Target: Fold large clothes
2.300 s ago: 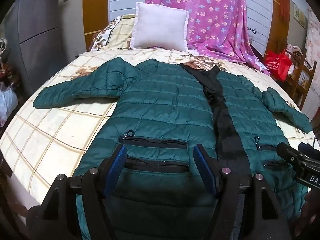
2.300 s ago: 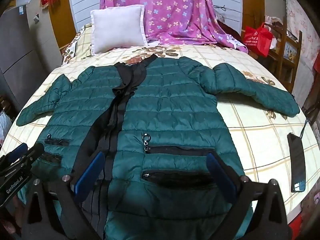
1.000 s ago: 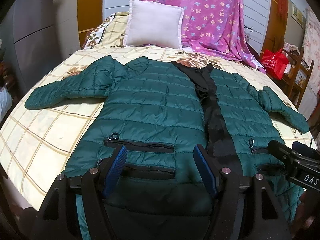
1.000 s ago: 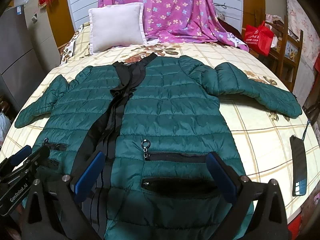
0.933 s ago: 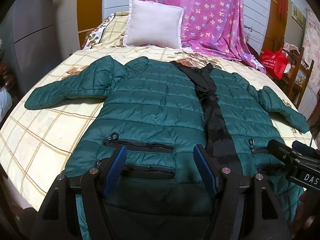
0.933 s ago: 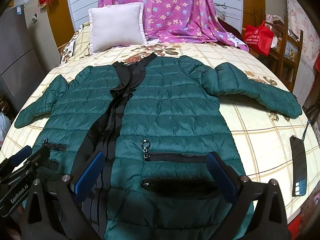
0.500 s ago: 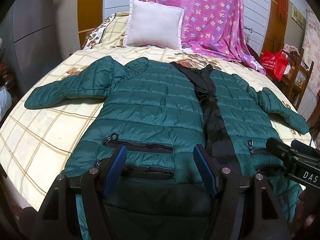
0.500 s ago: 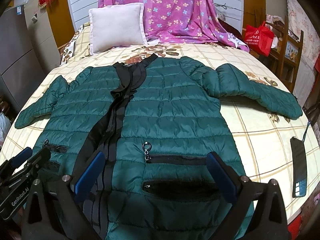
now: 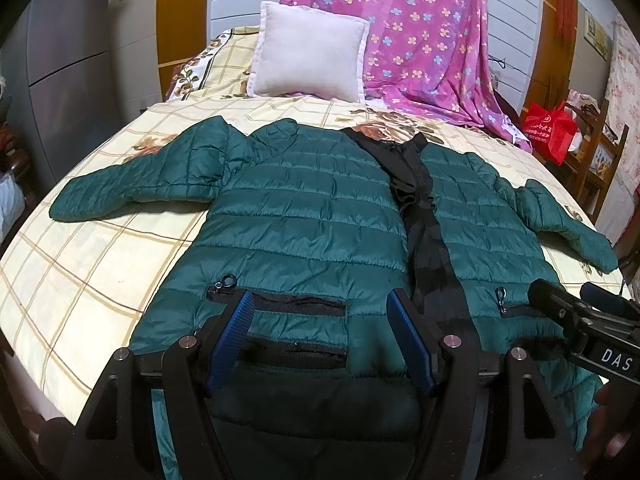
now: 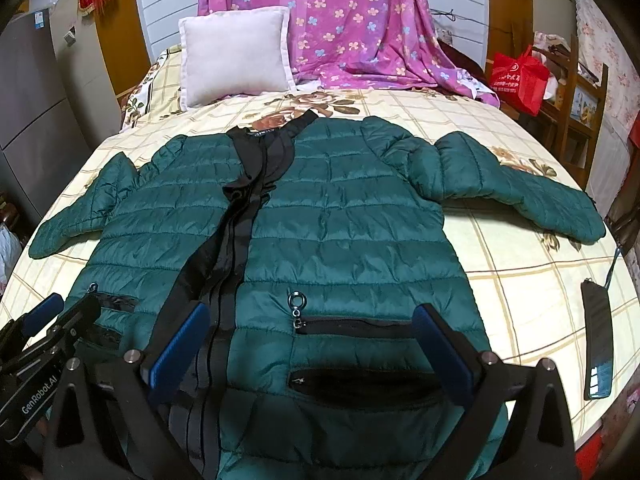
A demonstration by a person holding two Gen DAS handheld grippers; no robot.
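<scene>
On the cream checked bedspread (image 9: pixel 100 264) the quilted dark-green puffer jacket (image 9: pixel 312 216) lies spread flat, unfolded; left gripper (image 9: pixel 320 336) and right gripper (image 10: pixel 308 350) hover released, folding seemingly unstarted.

My 2 wrist cameras both look from the foot of the cream checked bed (image 9: pixel 80 280) toward its head, low over the hem of the dark green quilted jacket (image 9: pixel 304 216). My left gripper (image 9: pixel 320 336) frames the left pocket; my right gripper (image 10: pixel 312 352) frames the right one. Both views share the whole jacket, the white square pillow (image 10: pixel 236 56) and the pink flowered blanket (image 10: pixel 352 24). Each camera catches the other gripper at its edge.
</scene>
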